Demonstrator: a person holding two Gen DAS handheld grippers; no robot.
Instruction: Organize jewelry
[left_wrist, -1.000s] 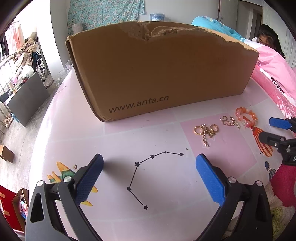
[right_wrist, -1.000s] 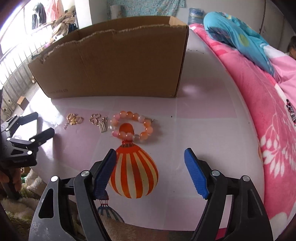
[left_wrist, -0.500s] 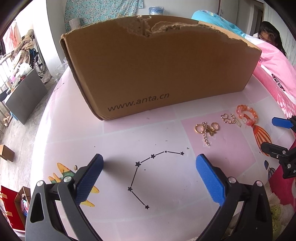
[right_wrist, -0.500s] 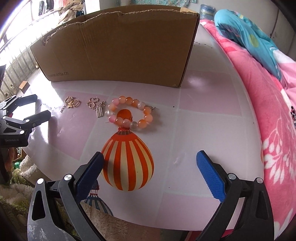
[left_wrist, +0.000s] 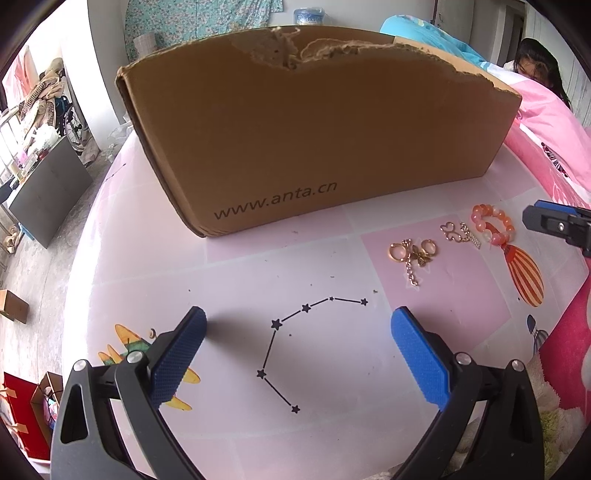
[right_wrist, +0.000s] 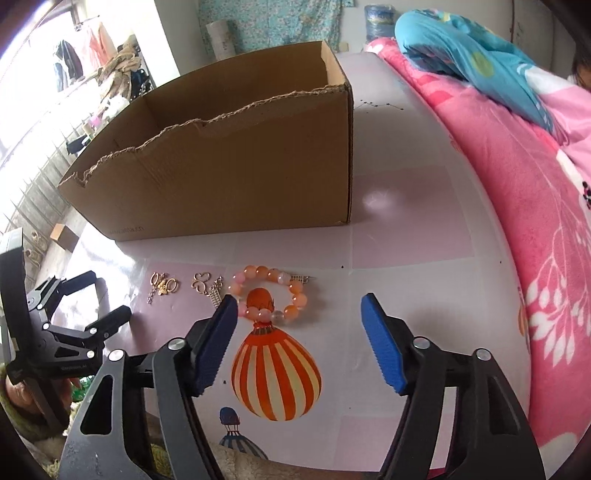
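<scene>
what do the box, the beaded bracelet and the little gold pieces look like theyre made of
Box: corrugated cardboard, matte brown, ragged torn top edge.
Beaded bracelet: glossy orange and pink beads, some translucent, likely glass, stone or plastic; cannot tell which.
Gold pieces: shiny gold-coloured metal by the look, with rings and fine chain links.

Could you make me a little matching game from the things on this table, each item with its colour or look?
Things:
1. bead bracelet
2. cardboard box
3. ring charm with chain
4. left gripper pads

Looks:
A. brown, torn top edge
B. blue
C. orange and pink
D. gold

Pairs: 1-C, 2-A, 3-D, 4-B
</scene>
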